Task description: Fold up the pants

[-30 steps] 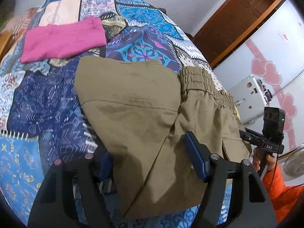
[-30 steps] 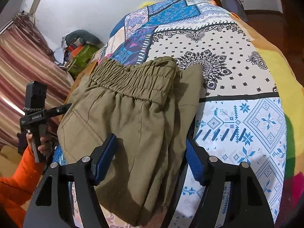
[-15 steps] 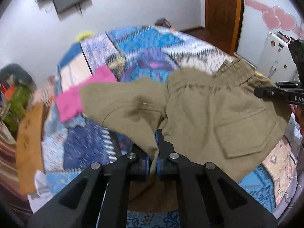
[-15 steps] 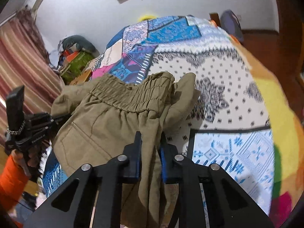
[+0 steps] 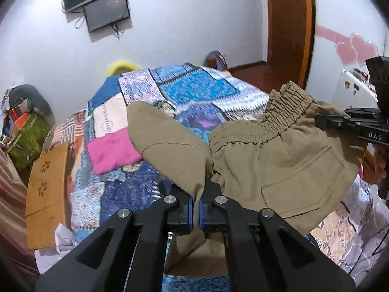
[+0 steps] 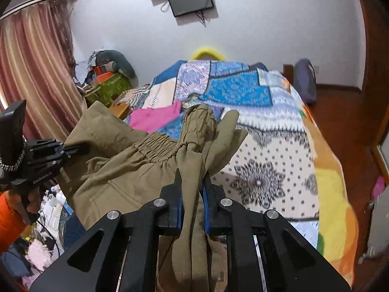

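Note:
The olive pants (image 5: 279, 160) hang in the air above the patchwork bed cover (image 5: 194, 90), held up between both grippers. My left gripper (image 5: 196, 194) is shut on a fold of the fabric near one side of the pants. My right gripper (image 6: 192, 185) is shut on a bunched edge just below the elastic waistband (image 6: 155, 146). In each wrist view the other gripper shows at the pants' far side: the right gripper (image 5: 325, 121) and the left gripper (image 6: 80, 149). A back pocket (image 5: 301, 177) faces the left wrist camera. The lower part of the pants is hidden under the grippers.
A folded pink garment (image 5: 111, 150) lies on the bed behind the pants. A wooden board (image 5: 46, 194) and a green bag (image 5: 26, 136) stand by the bed's left side, near a curtain (image 6: 36, 73). A screen (image 5: 107, 9) hangs on the far wall.
Both grippers went from open around the pants lying flat on the bed to shut on the fabric. Both hands then rose, lifting the pants off the bed.

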The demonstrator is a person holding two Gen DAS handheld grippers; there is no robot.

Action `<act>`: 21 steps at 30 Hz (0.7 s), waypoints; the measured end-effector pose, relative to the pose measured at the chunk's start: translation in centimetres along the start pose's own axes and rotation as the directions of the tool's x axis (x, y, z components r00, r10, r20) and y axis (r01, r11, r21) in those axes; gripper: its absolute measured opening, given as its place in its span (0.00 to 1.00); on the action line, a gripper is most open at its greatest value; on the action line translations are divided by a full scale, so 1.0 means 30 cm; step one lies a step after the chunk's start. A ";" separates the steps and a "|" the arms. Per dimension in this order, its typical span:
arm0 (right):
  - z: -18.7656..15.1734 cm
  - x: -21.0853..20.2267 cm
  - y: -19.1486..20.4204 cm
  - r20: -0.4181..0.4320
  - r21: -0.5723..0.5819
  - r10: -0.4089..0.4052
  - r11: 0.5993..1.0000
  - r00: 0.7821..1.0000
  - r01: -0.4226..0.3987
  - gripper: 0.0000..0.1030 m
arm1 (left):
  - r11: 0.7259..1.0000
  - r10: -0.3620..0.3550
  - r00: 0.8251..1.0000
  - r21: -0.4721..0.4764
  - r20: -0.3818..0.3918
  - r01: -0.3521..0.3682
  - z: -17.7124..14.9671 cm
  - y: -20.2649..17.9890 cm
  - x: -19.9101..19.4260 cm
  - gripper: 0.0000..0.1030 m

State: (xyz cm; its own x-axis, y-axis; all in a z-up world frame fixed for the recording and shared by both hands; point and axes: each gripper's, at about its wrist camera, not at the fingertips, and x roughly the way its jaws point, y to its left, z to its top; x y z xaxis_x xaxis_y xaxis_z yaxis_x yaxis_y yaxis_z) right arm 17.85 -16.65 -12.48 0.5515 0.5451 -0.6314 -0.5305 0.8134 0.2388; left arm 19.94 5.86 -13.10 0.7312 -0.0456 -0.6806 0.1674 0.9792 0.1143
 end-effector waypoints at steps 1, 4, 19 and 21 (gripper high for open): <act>0.018 0.001 0.012 0.006 -0.012 -0.001 1.000 1.000 0.001 0.11 | 1.000 0.003 1.000 -0.003 0.011 -0.003 0.014 0.014 -0.010 0.03; 0.063 0.010 0.043 0.023 -0.045 0.001 0.999 1.000 0.000 0.11 | 1.000 0.028 0.999 -0.016 0.040 -0.027 0.057 0.061 -0.028 0.03; 0.405 0.347 0.235 0.075 -0.254 0.072 0.966 0.995 -0.051 0.11 | 0.969 0.188 0.981 -0.174 0.051 -0.176 0.230 0.487 0.134 0.03; 0.444 0.418 0.258 0.076 -0.270 0.077 0.961 0.994 -0.054 0.11 | 0.961 0.217 0.975 -0.184 0.044 -0.206 0.250 0.550 0.189 0.03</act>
State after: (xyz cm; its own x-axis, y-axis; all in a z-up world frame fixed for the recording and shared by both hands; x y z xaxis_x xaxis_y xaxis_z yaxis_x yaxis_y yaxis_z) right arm 29.23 -0.81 -8.74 0.5563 0.6198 -0.5535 -0.7132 0.6979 0.0648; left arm 31.81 20.26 -9.64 0.7783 0.1593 -0.6073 -0.1112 0.9870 0.1164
